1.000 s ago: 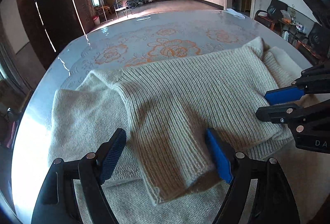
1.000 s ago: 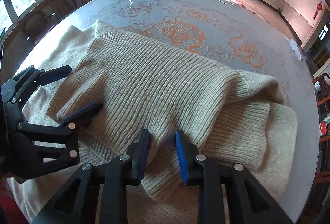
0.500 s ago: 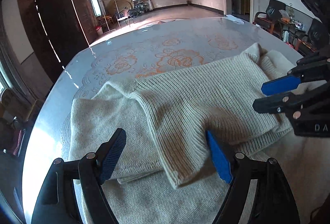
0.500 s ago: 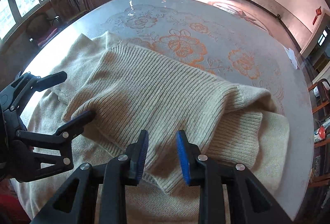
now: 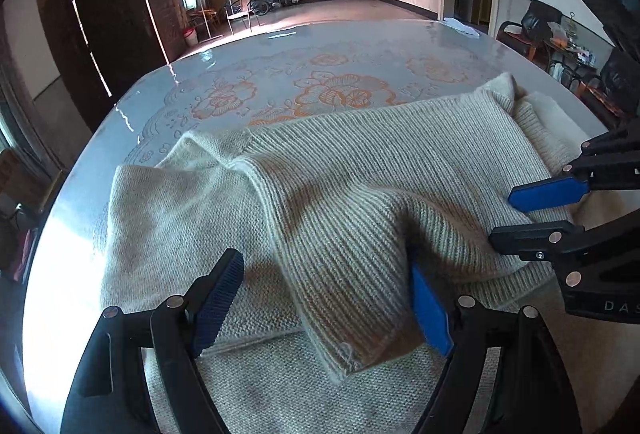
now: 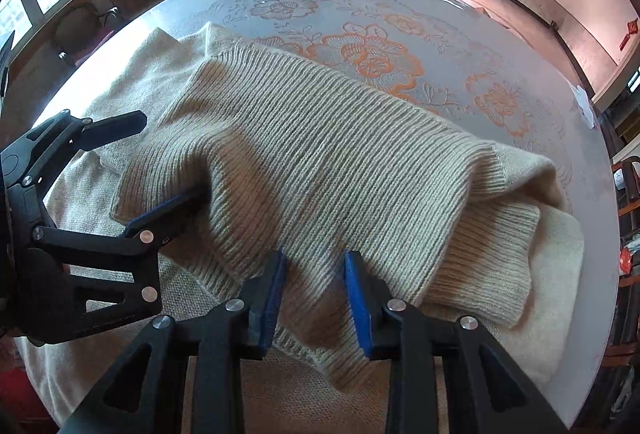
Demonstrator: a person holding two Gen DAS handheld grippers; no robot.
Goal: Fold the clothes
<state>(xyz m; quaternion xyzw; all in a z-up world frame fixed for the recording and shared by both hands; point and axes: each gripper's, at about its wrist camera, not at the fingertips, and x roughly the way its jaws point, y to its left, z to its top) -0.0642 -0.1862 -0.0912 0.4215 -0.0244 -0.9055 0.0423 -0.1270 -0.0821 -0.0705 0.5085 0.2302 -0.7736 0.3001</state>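
A cream knitted sweater [image 5: 352, 194] lies on the near part of the round desk [image 5: 320, 46], whose top carries an orange flower pattern. The sweater is partly folded: a ribbed panel lies on top of a finer-knit layer, its long axis running across the desk from side to side, its ribs running the same way. One end of the ribbed panel hangs toward the near edge. The left gripper [image 5: 324, 306] stands with jaws wide apart, straddling that end, one pad tucked under a raised fold. The right gripper [image 6: 314, 294] has its jaws opening, ribbed cloth between them.
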